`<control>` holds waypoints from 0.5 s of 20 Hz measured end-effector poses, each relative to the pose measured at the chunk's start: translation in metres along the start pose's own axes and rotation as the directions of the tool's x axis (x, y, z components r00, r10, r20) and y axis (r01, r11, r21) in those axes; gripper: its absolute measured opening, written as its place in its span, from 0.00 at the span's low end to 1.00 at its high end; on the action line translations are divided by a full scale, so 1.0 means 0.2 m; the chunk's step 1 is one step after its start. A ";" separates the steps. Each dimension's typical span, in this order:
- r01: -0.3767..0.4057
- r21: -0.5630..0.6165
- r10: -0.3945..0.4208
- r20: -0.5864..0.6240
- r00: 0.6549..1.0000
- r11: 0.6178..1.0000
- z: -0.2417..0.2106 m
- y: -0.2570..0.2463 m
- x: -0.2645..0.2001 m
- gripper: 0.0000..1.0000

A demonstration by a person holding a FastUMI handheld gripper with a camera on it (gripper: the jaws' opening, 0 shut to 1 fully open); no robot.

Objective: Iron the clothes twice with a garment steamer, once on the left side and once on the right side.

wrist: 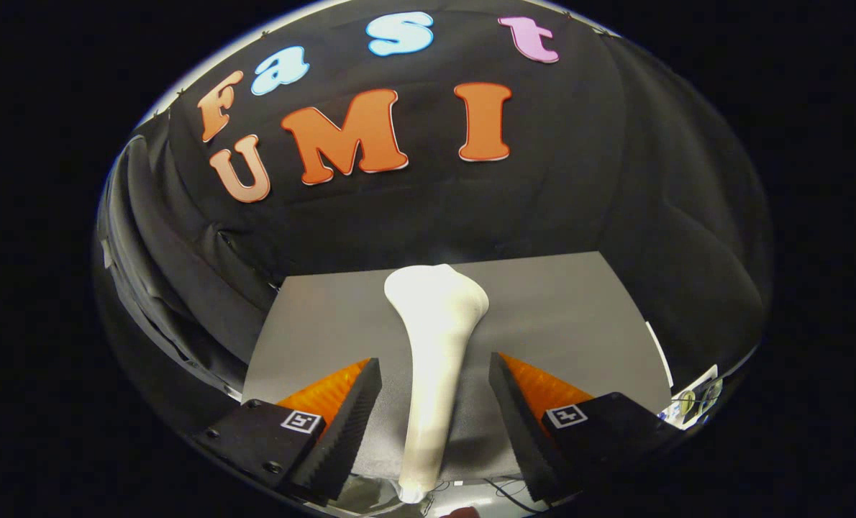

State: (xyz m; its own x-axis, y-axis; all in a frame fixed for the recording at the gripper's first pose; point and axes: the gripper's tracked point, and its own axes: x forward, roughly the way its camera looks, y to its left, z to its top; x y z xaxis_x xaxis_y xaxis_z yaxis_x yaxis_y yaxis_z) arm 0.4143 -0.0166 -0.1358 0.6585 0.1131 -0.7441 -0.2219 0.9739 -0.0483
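Observation:
A white garment steamer (436, 309) runs straight ahead between my fingers. Its slim handle lies in the gap and its wider head is just beyond the fingertips. It stands out against a flat grey surface (565, 309), and I cannot tell whether that surface is cloth or tabletop. My gripper (435, 360) is open, with a clear gap between each finger and the handle, so neither pad touches it.
Black cloth walls close in behind the grey surface and on both sides. Thin dark cables (503, 491) lie just below the fingers. Beside the right finger, some small pale items (695, 398) sit at the surface's near right corner.

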 end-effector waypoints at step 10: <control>0.009 0.026 -0.005 -0.156 0.988 1.000 -0.06 -0.03 0.22 0.93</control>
State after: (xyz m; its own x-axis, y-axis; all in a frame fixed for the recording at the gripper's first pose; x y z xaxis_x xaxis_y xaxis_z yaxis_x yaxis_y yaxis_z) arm 0.4373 -0.0200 -0.1761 0.5397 0.0761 -0.8384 -0.1968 0.9797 -0.0378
